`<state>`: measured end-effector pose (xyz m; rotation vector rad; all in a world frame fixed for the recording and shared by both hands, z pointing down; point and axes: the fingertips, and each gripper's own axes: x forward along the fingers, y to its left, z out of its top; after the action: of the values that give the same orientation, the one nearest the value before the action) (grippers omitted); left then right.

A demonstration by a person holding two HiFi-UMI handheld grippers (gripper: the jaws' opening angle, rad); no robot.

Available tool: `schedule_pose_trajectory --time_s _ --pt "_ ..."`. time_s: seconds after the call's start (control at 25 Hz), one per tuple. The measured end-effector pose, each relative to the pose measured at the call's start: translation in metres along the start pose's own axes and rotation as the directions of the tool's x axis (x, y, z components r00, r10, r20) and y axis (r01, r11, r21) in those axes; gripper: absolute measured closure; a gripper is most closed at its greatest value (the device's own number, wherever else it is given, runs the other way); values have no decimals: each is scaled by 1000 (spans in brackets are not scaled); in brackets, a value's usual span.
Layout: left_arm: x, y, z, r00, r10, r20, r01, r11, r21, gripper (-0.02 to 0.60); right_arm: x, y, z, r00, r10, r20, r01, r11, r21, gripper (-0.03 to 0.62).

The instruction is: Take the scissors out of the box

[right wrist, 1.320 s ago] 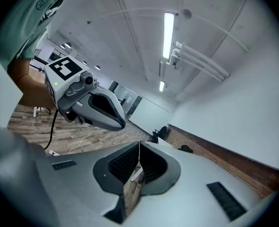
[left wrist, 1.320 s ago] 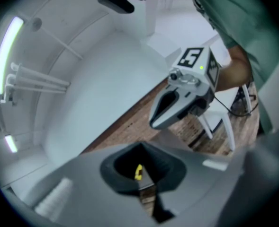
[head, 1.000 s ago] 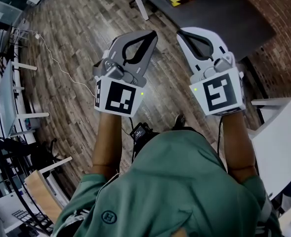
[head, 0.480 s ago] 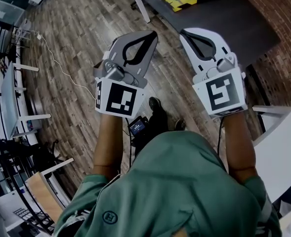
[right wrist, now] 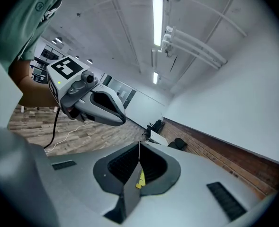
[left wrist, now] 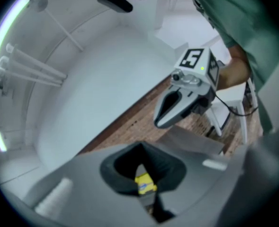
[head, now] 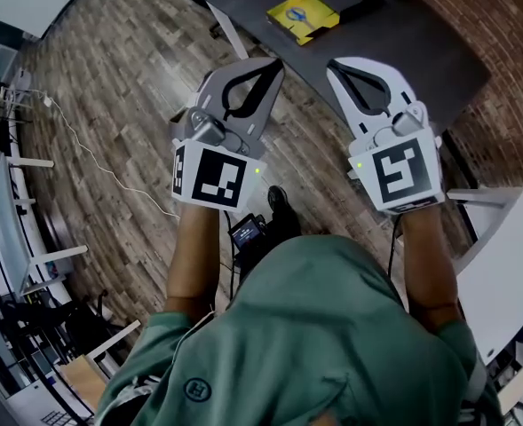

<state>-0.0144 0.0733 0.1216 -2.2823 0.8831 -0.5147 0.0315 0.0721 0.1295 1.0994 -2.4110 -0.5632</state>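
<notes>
Person: a green shirt [head: 332, 327] fills the bottom of the head view, with both forearms reaching forward.
Left gripper [head: 274, 63]: held in the air over the floor, level with the other; jaws closed tip to tip, nothing between them.
Right gripper [head: 334, 65]: just beside the left one, apart from it; jaws likewise pressed together and empty.
Floor [head: 128, 78]: wood planks, well below both grippers; a white cable [head: 110, 171] trails across it at the left.
Surface [head: 403, 51]: a dark tabletop beyond the jaw tips, against a brick wall [head: 501, 51].
Box [head: 304, 13]: yellow, lying flat near the surface's near edge, toward its left corner, well apart from both grippers.
Scissors: too small to make out in any view.
</notes>
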Motion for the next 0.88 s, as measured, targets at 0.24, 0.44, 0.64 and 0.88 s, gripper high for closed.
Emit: schedule_pose_trajectory --time_s 0.24,0.44,0.64,0.88 --pt "25 50 -38 999 -39 36 39 999 1 581 60 -22 -1 998 -42 -43 43 999 22 588" --pt "32 82 -72 996 -56 62 57 998 -14 581 104 -30 -1 994 -79 -76 81 996 27 588" --pt "35 106 -94 995 -60 83 62 998 -16 583 134 -31 3 991 -92 -102 94 995 17 588" --pt "46 131 -110 995 -52 87 54 998 -25 581 163 -45 2 990 -88 -115 89 996 10 586"
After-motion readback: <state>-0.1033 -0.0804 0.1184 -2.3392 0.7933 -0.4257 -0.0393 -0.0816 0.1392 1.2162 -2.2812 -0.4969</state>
